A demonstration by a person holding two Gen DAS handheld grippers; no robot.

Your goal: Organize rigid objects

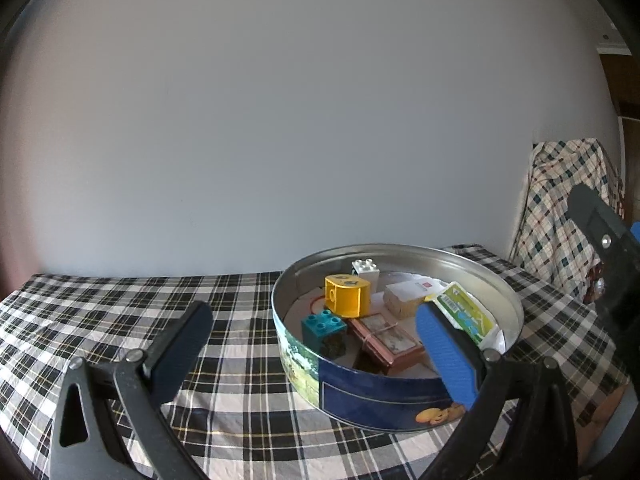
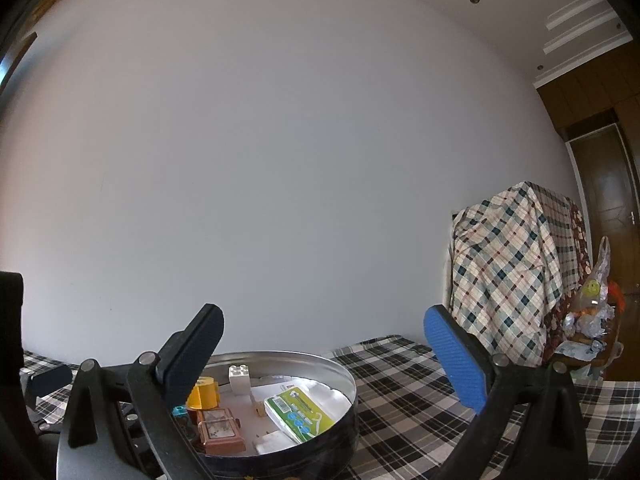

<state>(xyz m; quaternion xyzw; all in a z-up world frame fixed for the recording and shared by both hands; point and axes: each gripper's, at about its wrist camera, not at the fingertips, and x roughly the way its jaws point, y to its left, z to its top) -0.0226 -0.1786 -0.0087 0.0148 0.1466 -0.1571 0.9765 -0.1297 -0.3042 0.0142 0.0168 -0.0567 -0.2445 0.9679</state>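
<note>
Near the end of the sorting, by the look of it: round tin on the checked tablecloth, already holding the yellow block, teal brick, white brick, brown framed box and green-and-white packet. Left gripper hovering just before the tin, jaws wide, empty. Right gripper likewise spread wide above it, holding nothing (no loose pieces visible on the cloth). Next, probably: looking for any stray item, or a lid.
</note>
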